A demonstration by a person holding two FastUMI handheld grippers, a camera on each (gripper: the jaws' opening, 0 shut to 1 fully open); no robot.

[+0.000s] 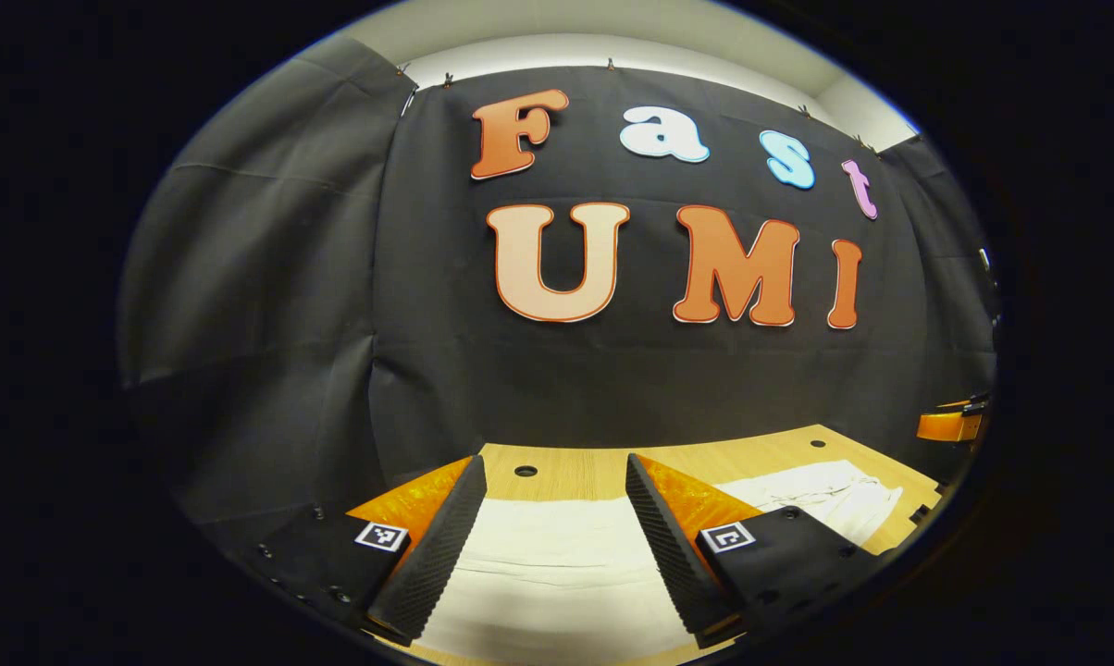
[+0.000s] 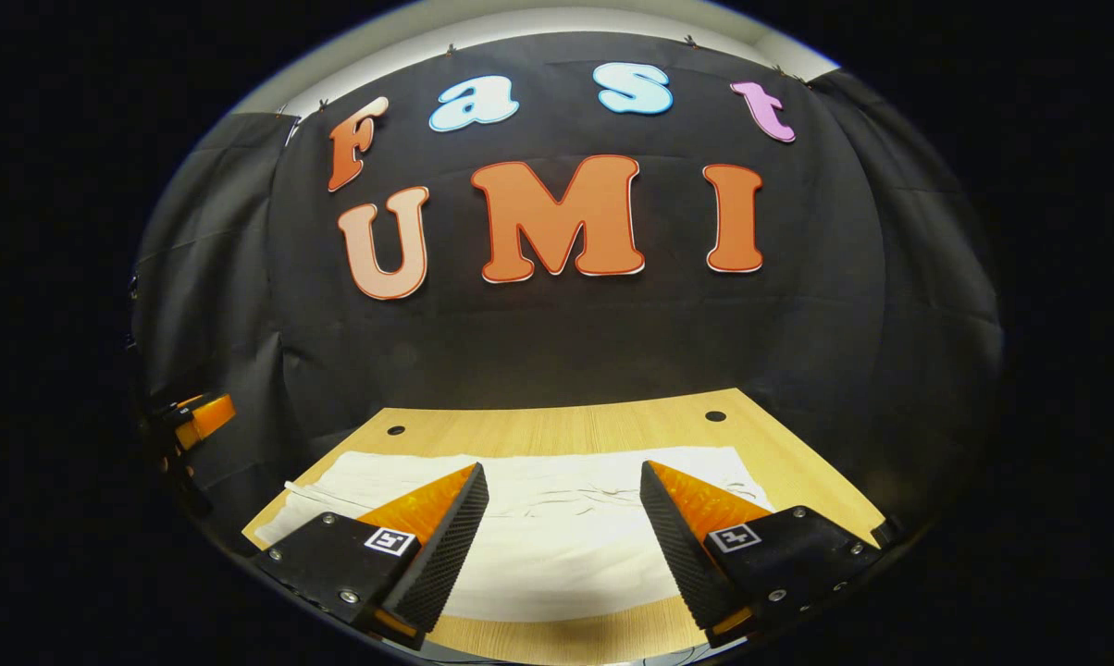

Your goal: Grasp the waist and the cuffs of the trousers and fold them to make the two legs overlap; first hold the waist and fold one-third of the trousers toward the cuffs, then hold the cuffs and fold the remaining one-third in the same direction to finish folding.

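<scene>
In the left gripper view, the left gripper point(image 1: 557, 518) hangs above the table point(image 1: 594, 467) with its fingers point(image 1: 432, 555) spread wide apart and nothing between them. A small square black-and-white marker point(image 1: 381, 536) sits on each finger mount; the pattern is a code, not readable writing. Below and between the fingers lie the trousers point(image 1: 557, 573), pale cream cloth spread flat on the wooden top, running off to the right, where the fabric bunches into soft folds point(image 1: 844, 495). A round hole point(image 1: 526, 471) in the tabletop shows just beyond the cloth, and a second hole point(image 1: 818, 444) sits farther right near the back edge. At the far right edge, part of the right gripper point(image 1: 953, 424) shows above the table's corner. The black cloth wall point(image 1: 270, 305) hangs behind the table, clipped along its top edge.

In the right gripper view, part of the left gripper point(image 2: 201, 414) shows at the far left edge, off the table's left side. The trousers point(image 2: 557, 532) lie flat across the wooden table point(image 2: 557, 425), wrinkled near the middle point(image 2: 594, 499), with bare wood in front of and behind them. The right gripper point(image 2: 562, 536) hovers over the cloth, fingers point(image 2: 677, 546) held wide apart and empty, each mount carrying a square marker point(image 2: 733, 536). Two holes point(image 2: 396, 430) point(image 2: 715, 416) mark the table's back corners. Nothing lies on the trousers.
</scene>
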